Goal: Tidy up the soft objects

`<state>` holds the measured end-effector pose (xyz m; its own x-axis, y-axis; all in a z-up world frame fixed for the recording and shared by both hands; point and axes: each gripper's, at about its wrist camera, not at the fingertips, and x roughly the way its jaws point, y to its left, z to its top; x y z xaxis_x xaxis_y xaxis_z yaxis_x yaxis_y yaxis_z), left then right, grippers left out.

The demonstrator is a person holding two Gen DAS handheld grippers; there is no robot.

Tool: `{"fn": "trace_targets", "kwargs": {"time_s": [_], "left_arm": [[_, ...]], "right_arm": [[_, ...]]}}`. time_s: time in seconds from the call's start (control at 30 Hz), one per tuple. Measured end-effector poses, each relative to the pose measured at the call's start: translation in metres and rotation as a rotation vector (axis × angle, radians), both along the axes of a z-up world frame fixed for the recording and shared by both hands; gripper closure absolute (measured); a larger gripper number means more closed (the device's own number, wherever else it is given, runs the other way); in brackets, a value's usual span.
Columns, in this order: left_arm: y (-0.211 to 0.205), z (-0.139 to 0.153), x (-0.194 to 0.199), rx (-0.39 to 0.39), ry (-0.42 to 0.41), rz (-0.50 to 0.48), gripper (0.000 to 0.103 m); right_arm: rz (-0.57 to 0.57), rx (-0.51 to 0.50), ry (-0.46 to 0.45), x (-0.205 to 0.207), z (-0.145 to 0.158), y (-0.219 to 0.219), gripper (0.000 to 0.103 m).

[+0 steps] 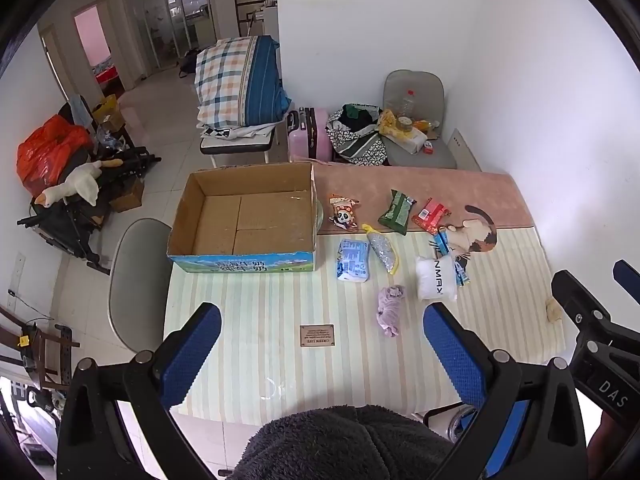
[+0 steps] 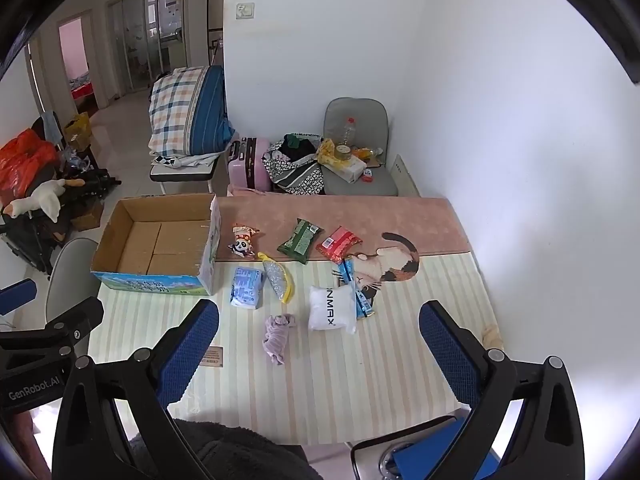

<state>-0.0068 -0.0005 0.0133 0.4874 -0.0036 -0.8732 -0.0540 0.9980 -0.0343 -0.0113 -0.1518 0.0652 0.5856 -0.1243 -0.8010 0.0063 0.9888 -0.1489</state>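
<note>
An open, empty cardboard box (image 1: 244,216) (image 2: 156,240) stands at the table's far left. To its right lie soft packs: a panda snack bag (image 1: 343,213), a green pack (image 1: 397,213), a red pack (image 1: 432,214), a blue-white pack (image 1: 353,260) (image 2: 246,287), a glittery pouch (image 1: 382,253), a white pillow pack (image 1: 436,278) (image 2: 332,309) and a crumpled lilac cloth (image 1: 390,309) (image 2: 278,336). My left gripper (image 1: 322,354) is open and empty above the table's near edge. My right gripper (image 2: 318,350) is open and empty, near the lilac cloth.
The table has a striped cloth (image 1: 280,312) and a pink mat with a cat picture (image 1: 476,232). A grey chair (image 1: 134,280) stands at the left. Beyond the table are a pink suitcase (image 1: 306,134), a cluttered chair (image 1: 416,128) and folded bedding (image 1: 240,80).
</note>
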Motion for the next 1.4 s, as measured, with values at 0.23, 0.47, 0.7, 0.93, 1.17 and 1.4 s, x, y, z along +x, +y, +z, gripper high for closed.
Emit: {"fn": "trace_targets", "kwargs": {"time_s": [0.23,0.47,0.7,0.93,1.17,1.4], "left_arm": [[0.003,0.003,0.000,0.004,-0.010,0.002,0.000],[0.003,0.007,-0.002,-0.001,-0.021,-0.002,0.000],[0.004,0.013,-0.002,0.004,-0.031,0.001,0.000],[0.004,0.015,-0.005,0.004,-0.042,0.000,0.000],[0.004,0.015,-0.006,0.005,-0.042,0.000,0.000],[0.003,0.017,-0.007,0.002,-0.041,-0.001,0.000]], "right_arm": [[-0.007,0.027,-0.023,-0.002,0.003,-0.008,0.001],[-0.015,0.018,-0.037,-0.003,0.005,-0.010,0.001],[-0.012,0.019,-0.038,-0.003,0.008,-0.010,0.001],[-0.016,0.032,-0.044,-0.006,0.009,-0.014,0.001],[-0.016,0.030,-0.048,-0.007,0.008,-0.014,0.001],[-0.011,0.034,-0.048,-0.010,0.008,-0.016,0.001]]}}
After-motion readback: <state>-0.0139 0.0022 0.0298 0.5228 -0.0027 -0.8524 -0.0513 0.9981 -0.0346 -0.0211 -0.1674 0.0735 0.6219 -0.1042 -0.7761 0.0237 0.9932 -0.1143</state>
